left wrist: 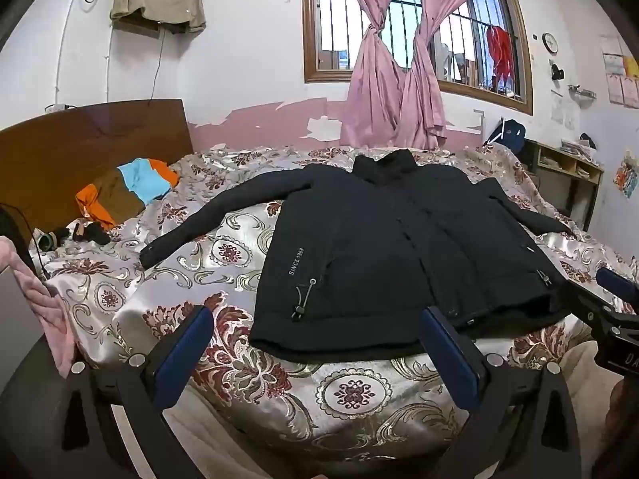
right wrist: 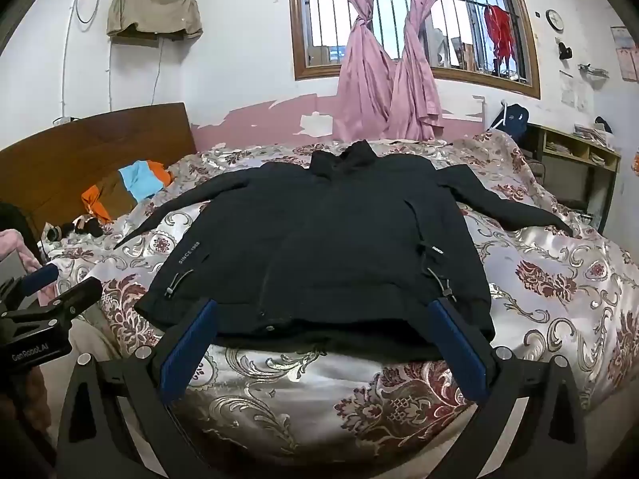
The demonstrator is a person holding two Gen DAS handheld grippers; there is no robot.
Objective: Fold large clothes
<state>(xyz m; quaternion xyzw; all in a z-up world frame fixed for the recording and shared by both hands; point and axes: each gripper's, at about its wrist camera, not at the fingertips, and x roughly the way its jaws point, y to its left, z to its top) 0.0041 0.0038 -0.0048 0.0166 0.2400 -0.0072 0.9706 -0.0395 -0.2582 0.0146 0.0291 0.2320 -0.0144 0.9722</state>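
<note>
Jacket: black jacket (left wrist: 383, 247) is lying flat and unfolded on the bed (left wrist: 351, 391), sleeves spreading out, hem just ahead of both tongs.
Left tongs (left wrist: 317, 317): hovering with fingers standing wide apart, gripping nothing.
Right tongs (right wrist: 325, 307): fingers also spreading apart, holding nothing, tips overlapping the hem in view.

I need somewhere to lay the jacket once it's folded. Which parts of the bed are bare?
Bare bedspread lies between the black jacket hem and the near edge, and between its left sleeve and body. More shows beyond the right sleeve. Crowded: by the headboard, where colourful clothes lie.
</note>
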